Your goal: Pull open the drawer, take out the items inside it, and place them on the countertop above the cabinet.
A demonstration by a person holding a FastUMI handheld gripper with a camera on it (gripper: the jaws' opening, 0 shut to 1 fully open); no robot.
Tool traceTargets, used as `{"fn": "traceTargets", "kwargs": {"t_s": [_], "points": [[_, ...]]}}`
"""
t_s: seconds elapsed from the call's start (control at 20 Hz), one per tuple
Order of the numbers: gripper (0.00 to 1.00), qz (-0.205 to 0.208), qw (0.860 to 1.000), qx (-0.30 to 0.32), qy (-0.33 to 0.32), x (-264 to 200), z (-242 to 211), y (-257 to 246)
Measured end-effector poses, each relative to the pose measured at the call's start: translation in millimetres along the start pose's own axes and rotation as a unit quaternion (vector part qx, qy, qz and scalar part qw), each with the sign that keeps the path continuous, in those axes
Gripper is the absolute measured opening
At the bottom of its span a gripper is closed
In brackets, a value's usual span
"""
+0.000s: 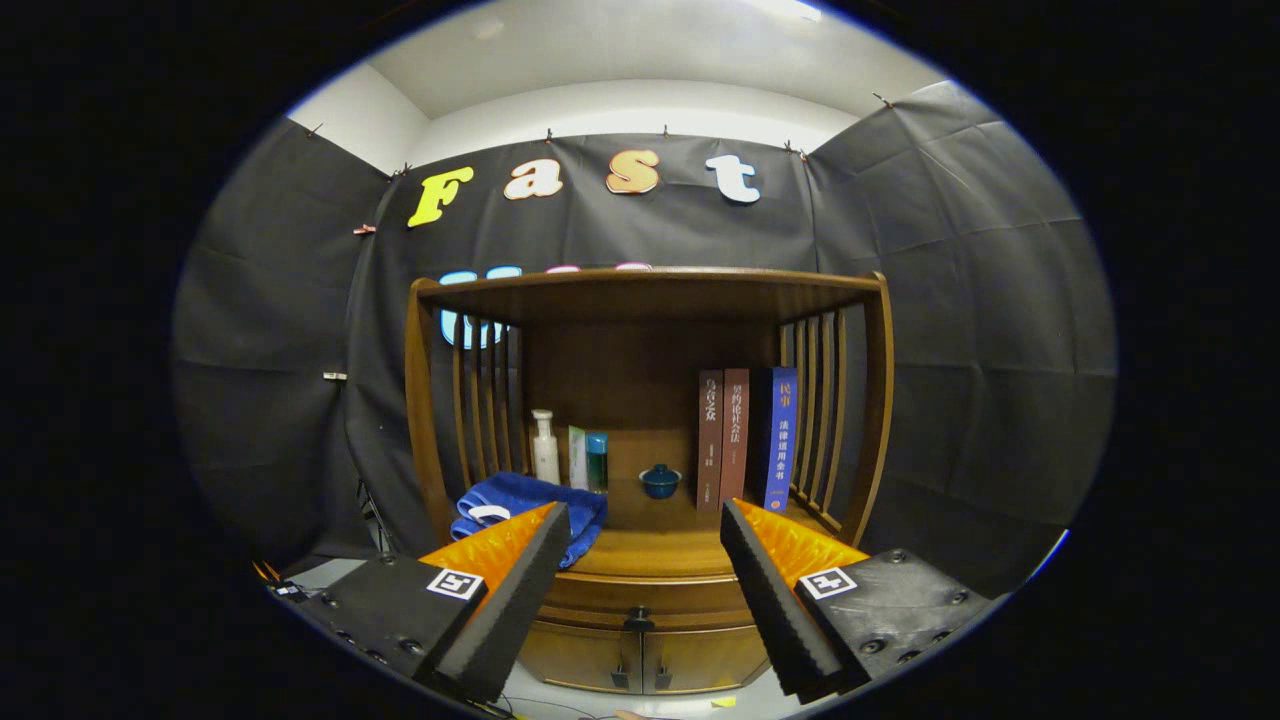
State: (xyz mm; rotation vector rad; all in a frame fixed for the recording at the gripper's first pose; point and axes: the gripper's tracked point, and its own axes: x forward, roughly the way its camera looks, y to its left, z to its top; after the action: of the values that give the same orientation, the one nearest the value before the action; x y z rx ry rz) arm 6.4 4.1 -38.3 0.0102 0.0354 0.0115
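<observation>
A brown wooden cabinet [645,300] stands ahead against the black cloth wall. Its drawer [640,596] sits closed just under the countertop [650,550], with a small dark knob [638,621] at its middle. My gripper [645,518] is open, fingers spread wide, held in front of the cabinet and apart from it. The knob lies between and a little below the fingertips, beyond them. Nothing is between the fingers. What the drawer holds is hidden.
On the countertop lie a blue towel [525,505] at the left, a white bottle [545,447], a teal box [588,459], a small blue lidded bowl [660,480] and three upright books [745,438] at the right. Two lower doors [640,658] sit beneath the drawer.
</observation>
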Motion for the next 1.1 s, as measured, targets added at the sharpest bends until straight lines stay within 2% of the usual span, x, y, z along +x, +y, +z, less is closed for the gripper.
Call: {"fn": "traceTargets", "kwargs": {"t_s": [0.3, 0.75, 1.1], "points": [[0.99, -0.005, 0.999, 0.0, 0.039, 16, -65, 4], [0.99, 0.004, 0.993, -0.016, 0.121, 69, -185, 15], [0.91, -0.014, 0.983, -0.014, 0.182, 112, -255, 11]]}}
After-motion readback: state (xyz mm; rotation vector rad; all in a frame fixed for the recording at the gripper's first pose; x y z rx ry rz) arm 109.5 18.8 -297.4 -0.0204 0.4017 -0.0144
